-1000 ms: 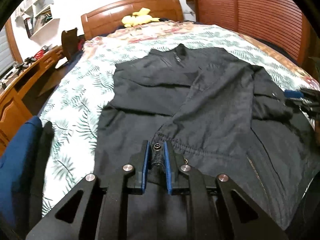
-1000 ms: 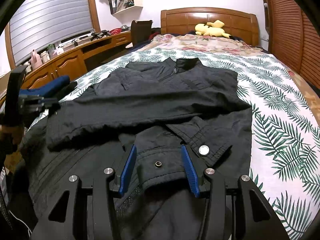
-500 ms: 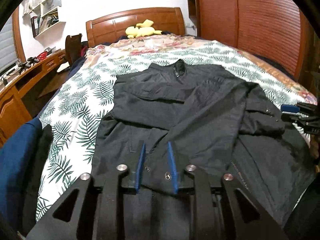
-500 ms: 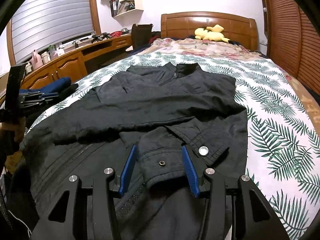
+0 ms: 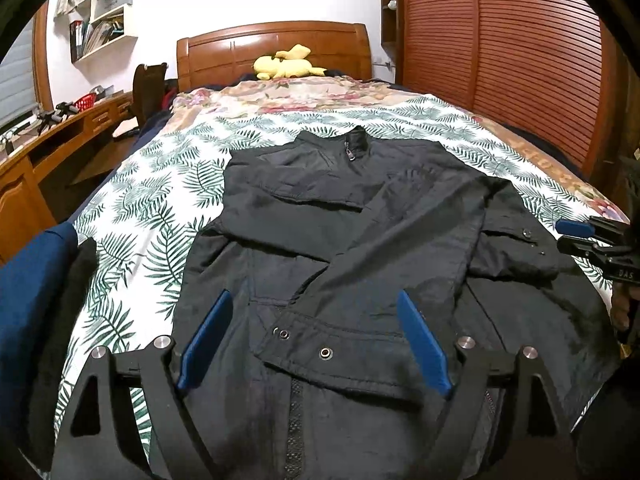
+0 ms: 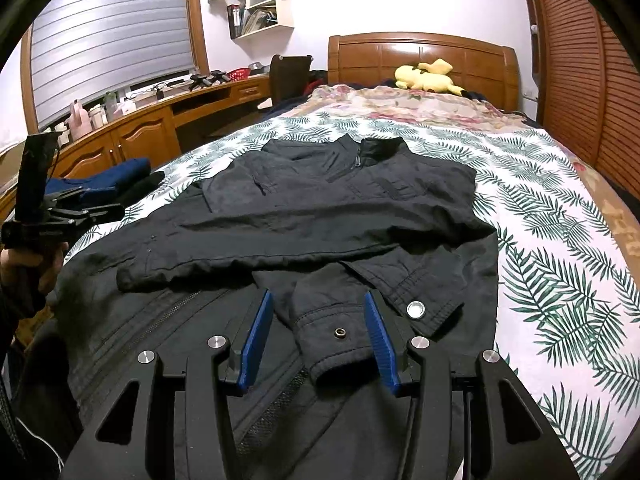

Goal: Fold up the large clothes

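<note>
A black jacket (image 5: 360, 208) lies front-up on the bed, collar toward the headboard, both sleeves folded across its chest. My left gripper (image 5: 313, 298) hovers over the near sleeve's cuff (image 5: 340, 356). Its jaws are opening wide, and the cuff lies flat between the blue pads without being pressed. In the right wrist view, my right gripper (image 6: 318, 296) stands half open over the other sleeve's cuff (image 6: 340, 344) on the jacket (image 6: 340, 208), with a gap at the left pad. Each gripper shows at the edge of the other's view: left gripper (image 6: 96, 210), right gripper (image 5: 566, 235).
The bed has a leaf-print cover (image 6: 560, 240) and a yellow plush toy (image 5: 286, 66) at the wooden headboard. Folded blue clothing (image 5: 28, 300) sits at the bed's left edge. A wooden desk (image 6: 132, 136) and a chair (image 6: 290, 76) stand on the left, slatted wardrobe doors (image 5: 500, 60) on the right.
The left gripper's jaws have gone from shut on the cuff to wide apart, and the cuff now lies loose on the jacket. The right gripper has kept still.
</note>
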`<state>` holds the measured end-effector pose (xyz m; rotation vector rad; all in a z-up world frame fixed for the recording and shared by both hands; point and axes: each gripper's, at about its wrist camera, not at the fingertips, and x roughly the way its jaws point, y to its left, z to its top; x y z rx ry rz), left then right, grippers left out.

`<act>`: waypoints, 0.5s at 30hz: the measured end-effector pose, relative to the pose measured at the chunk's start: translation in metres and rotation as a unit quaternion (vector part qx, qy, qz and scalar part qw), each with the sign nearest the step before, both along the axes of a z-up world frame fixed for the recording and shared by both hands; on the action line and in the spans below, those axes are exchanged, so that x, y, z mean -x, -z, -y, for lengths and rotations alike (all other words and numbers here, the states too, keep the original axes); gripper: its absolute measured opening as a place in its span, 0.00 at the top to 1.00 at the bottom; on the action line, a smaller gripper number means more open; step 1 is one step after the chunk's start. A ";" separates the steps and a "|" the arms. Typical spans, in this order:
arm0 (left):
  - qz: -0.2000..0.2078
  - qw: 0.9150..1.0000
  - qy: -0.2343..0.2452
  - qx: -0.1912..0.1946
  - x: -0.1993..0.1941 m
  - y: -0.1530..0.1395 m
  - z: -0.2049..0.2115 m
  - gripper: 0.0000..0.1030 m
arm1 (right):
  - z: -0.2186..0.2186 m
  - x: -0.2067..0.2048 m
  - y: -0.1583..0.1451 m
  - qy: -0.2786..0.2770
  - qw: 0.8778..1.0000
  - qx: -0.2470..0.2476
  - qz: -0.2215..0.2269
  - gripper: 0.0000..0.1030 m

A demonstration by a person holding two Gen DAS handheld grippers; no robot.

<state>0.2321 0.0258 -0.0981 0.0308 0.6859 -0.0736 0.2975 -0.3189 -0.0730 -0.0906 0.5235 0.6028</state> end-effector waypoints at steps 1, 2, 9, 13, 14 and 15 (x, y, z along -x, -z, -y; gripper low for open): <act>-0.001 1.000 -0.002 0.001 0.001 0.001 -0.001 0.18 | 0.000 0.000 0.000 0.000 1.000 0.000 0.000 0.53; -0.002 1.000 -0.003 0.000 0.002 0.001 -0.002 0.18 | -0.001 0.000 0.000 0.000 1.000 0.001 -0.001 0.53; -0.008 1.000 -0.019 0.002 0.021 0.004 -0.011 0.18 | -0.008 -0.004 0.002 -0.001 1.000 -0.005 -0.008 0.53; -0.014 0.999 -0.031 0.003 0.036 0.008 -0.021 0.18 | -0.014 -0.006 0.001 0.005 1.000 -0.004 -0.006 0.53; -0.016 0.999 -0.037 0.003 0.041 0.010 -0.025 0.18 | -0.016 -0.006 0.001 0.009 1.000 -0.002 -0.005 0.49; -0.020 0.999 -0.042 0.003 0.045 0.011 -0.028 0.18 | -0.017 -0.005 0.001 0.013 1.000 0.001 -0.003 0.45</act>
